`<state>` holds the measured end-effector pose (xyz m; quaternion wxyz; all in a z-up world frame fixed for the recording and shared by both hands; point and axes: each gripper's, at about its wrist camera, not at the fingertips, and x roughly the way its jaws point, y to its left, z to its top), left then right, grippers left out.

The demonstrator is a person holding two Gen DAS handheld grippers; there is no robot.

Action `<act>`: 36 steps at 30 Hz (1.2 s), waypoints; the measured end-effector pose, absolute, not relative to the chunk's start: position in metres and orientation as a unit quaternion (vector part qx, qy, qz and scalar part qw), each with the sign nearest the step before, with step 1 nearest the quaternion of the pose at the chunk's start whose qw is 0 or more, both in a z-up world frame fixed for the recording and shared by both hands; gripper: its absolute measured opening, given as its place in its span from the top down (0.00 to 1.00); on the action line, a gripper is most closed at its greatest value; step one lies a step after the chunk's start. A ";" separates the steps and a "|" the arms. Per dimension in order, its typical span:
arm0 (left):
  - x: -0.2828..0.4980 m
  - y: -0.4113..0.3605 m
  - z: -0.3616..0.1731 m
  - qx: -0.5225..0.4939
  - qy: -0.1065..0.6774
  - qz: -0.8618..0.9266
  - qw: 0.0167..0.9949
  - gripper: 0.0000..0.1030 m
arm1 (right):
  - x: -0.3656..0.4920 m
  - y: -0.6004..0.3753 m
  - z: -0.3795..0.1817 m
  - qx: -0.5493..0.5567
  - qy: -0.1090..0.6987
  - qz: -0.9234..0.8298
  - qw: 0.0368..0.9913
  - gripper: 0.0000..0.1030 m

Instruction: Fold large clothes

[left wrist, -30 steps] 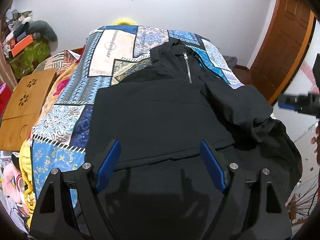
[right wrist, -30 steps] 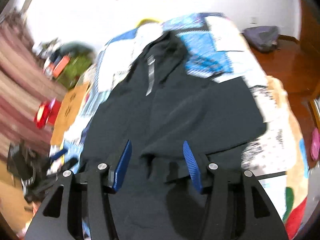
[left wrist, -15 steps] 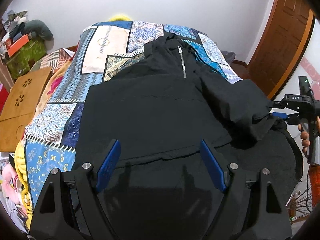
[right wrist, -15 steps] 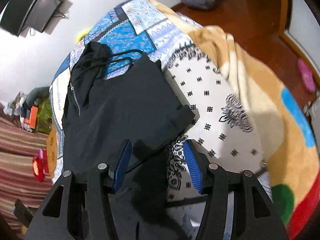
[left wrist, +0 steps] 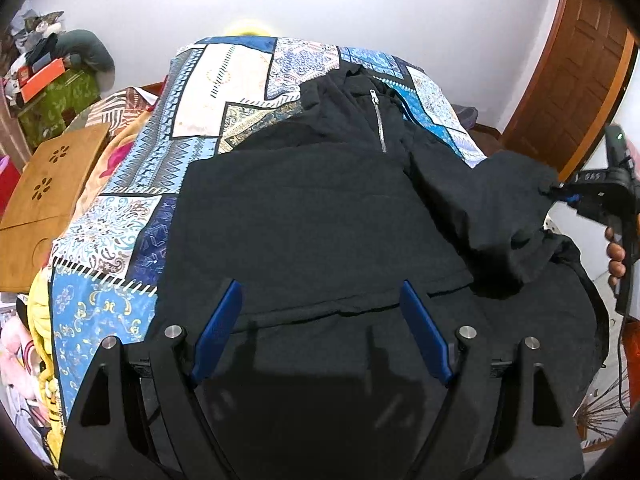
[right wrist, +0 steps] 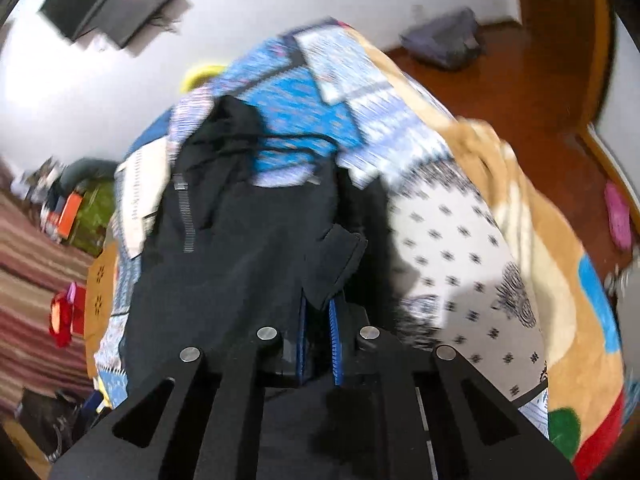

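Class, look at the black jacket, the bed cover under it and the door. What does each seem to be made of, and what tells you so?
Black jacket: soft matte woven cloth, probably; it creases and drapes, with a metal-looking zip.
Bed cover: printed fabric, likely cotton; flat patchwork pattern, no shine.
Door: varnished wood, seemingly; reddish-brown raised panels with slight gloss.

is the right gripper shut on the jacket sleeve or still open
Shut on it. The right gripper has just closed, its blue pads pinching the cuff of the black jacket's sleeve.
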<state>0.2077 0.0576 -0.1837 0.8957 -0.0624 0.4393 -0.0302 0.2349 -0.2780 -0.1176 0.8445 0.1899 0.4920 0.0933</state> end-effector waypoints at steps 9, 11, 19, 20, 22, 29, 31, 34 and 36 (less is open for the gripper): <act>0.186 0.087 -0.167 -0.079 0.415 -0.016 0.906 0.22 | 0.219 -0.171 -0.037 0.129 0.429 0.215 0.868 0.92; 0.179 0.096 -0.163 -0.083 0.410 -0.010 0.908 0.22 | 0.214 -0.146 -0.030 0.119 0.425 0.243 0.864 0.93; 0.143 0.144 -0.156 -0.108 0.396 0.028 0.912 0.22 | 0.191 -0.034 -0.062 0.058 0.460 0.335 0.820 0.93; 0.136 0.152 -0.157 -0.111 0.395 0.035 0.911 0.22 | 0.189 -0.022 -0.072 0.051 0.470 0.341 0.813 0.93; 0.126 0.164 -0.159 -0.116 0.396 0.049 0.910 0.22 | 0.185 0.001 -0.100 0.037 0.500 0.351 0.791 0.93; 0.097 0.205 -0.179 -0.160 0.415 0.084 0.892 0.22 | 0.168 0.043 -0.178 -0.030 0.573 0.348 0.742 0.88; 0.095 0.209 -0.186 -0.168 0.421 0.089 0.887 0.22 | 0.162 0.047 -0.186 -0.036 0.581 0.335 0.741 0.84; 0.096 0.210 -0.190 -0.179 0.426 0.087 0.883 0.22 | 0.154 0.050 -0.191 -0.034 0.599 0.334 0.727 0.60; 0.100 0.208 -0.192 -0.184 0.427 0.080 0.881 0.22 | 0.152 0.048 -0.186 -0.019 0.611 0.350 0.710 0.55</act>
